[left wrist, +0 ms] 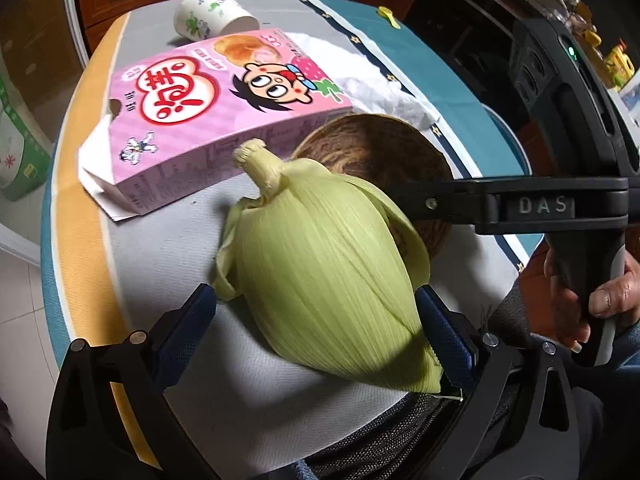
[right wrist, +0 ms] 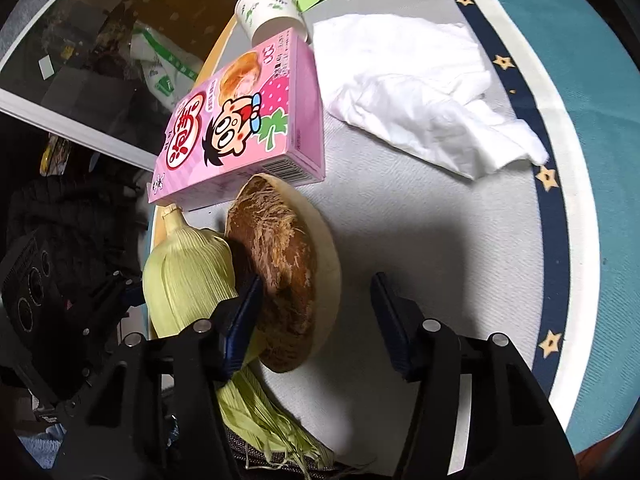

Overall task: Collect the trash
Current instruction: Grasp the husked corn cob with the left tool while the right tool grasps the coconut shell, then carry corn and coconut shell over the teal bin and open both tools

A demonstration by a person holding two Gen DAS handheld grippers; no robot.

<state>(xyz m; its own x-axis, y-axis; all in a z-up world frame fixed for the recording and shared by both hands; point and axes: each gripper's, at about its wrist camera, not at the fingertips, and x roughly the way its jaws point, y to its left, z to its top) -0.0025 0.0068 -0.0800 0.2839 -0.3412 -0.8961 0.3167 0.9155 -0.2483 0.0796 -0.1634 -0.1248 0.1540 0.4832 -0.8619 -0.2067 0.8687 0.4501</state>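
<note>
A pale green corn husk (left wrist: 320, 264) lies on the round table (left wrist: 168, 248) between the fingers of my left gripper (left wrist: 316, 328). The right-hand pad touches the husk and the left-hand pad stands clear of it, so the jaws are open. Behind it, a brown fibrous half shell (right wrist: 280, 264) with a pale rim leans against the husk (right wrist: 188, 280). My right gripper (right wrist: 316, 320) straddles the shell. One pad lies at the shell's brown face; the other is a gap away from the rim.
Behind the shell are a pink snack box (right wrist: 248, 120), a paper cup (right wrist: 272, 12) lying on its side and a crumpled white tissue (right wrist: 420, 112). A hand (left wrist: 592, 292) holds the right tool's handle. The table's near edge runs just under both grippers.
</note>
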